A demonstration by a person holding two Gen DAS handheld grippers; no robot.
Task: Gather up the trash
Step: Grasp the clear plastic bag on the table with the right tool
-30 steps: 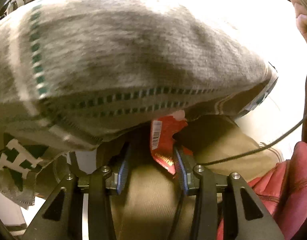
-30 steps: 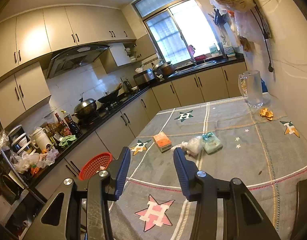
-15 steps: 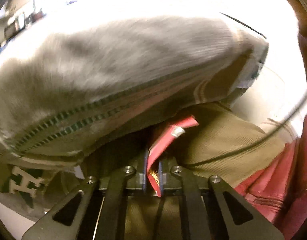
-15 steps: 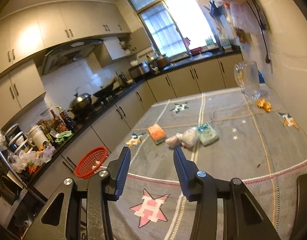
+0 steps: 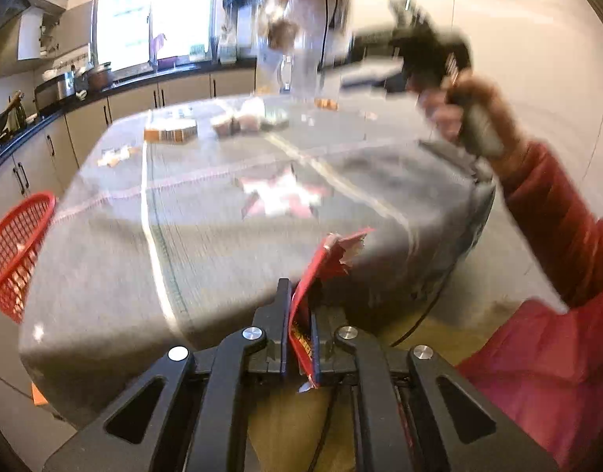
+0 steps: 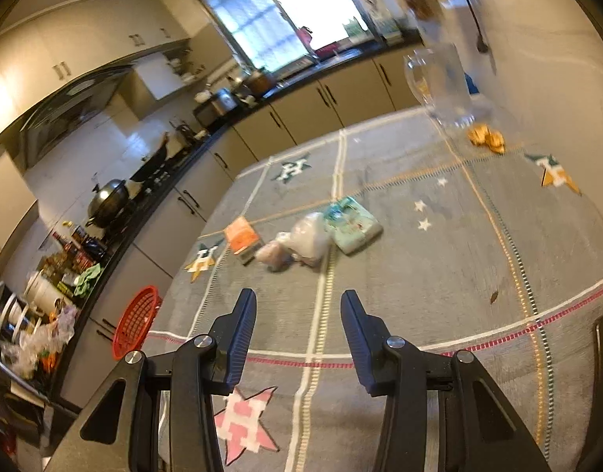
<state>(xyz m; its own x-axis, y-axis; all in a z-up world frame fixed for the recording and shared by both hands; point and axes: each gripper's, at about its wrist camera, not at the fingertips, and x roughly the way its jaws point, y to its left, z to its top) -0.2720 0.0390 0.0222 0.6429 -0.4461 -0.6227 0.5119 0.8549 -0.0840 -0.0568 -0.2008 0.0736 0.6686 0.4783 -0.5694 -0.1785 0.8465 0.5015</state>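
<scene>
The left gripper (image 5: pixel 299 326) is clamping a torn red wrapper (image 5: pixel 325 275) over the table's near edge (image 5: pixel 144 306); the right gripper (image 6: pixel 297 330) is hovering, jaws apart and empty.

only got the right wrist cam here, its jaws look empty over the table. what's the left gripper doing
Observer: The left gripper is shut on a red wrapper; its torn top sticks up past the fingers.
Operator: is it over the table or off it
Observer: At the near edge of the tablecloth, with the person's lap showing below the gripper.
Operator: where's the bin from there
Observer: The red basket is at that view's left edge, beside the table and lower than its top.
Operator: anything in its way
Observer: Nothing on the cloth between them; the orange box and bags lie at the far end.
</scene>
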